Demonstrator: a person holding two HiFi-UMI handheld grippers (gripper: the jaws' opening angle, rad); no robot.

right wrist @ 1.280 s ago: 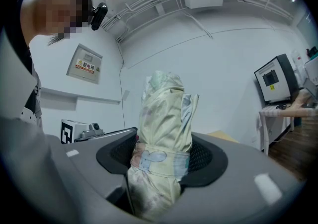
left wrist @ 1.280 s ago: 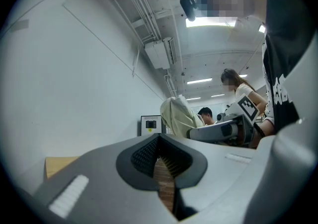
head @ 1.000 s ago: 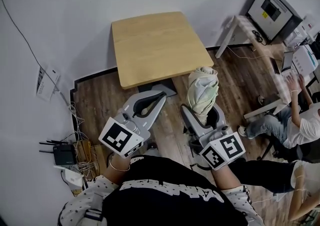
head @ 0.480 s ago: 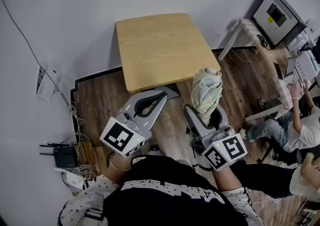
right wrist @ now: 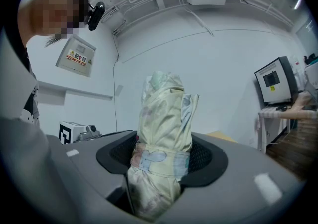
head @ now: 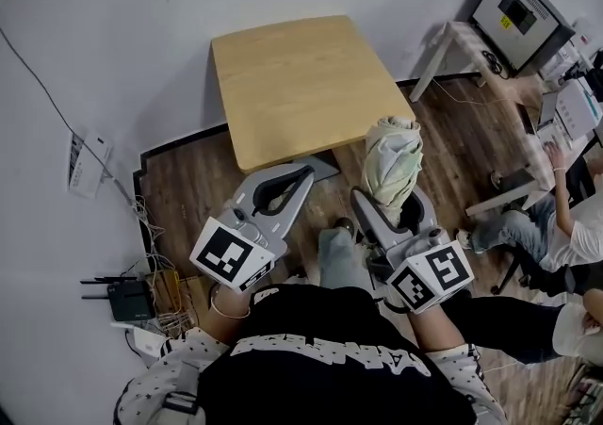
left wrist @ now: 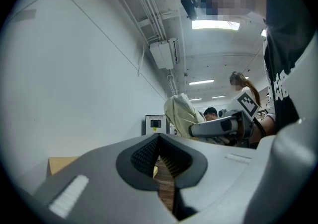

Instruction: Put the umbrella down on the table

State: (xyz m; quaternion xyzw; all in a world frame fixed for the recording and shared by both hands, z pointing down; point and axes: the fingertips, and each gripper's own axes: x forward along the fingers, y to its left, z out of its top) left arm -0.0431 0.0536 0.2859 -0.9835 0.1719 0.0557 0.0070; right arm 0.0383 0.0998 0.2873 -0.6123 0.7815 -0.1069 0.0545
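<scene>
A folded pale cream-and-green umbrella stands upright between the jaws of my right gripper, which is shut on its strapped lower part. In the right gripper view the umbrella fills the middle, and both pads press on its wrap band. The umbrella's top is beside the near right corner of the light wooden table, over the floor. My left gripper is shut with nothing in it, its tips just short of the table's near edge. From the left gripper view, the umbrella shows to the right.
A dark table base sits under the near edge. A white desk with a monitor stands at the back right, and a seated person is at the right. A router and cables lie on the floor at the left, by the white wall.
Both grippers have shifted a little toward the table, the umbrella still held. The person's leg now shows between the two grippers.
</scene>
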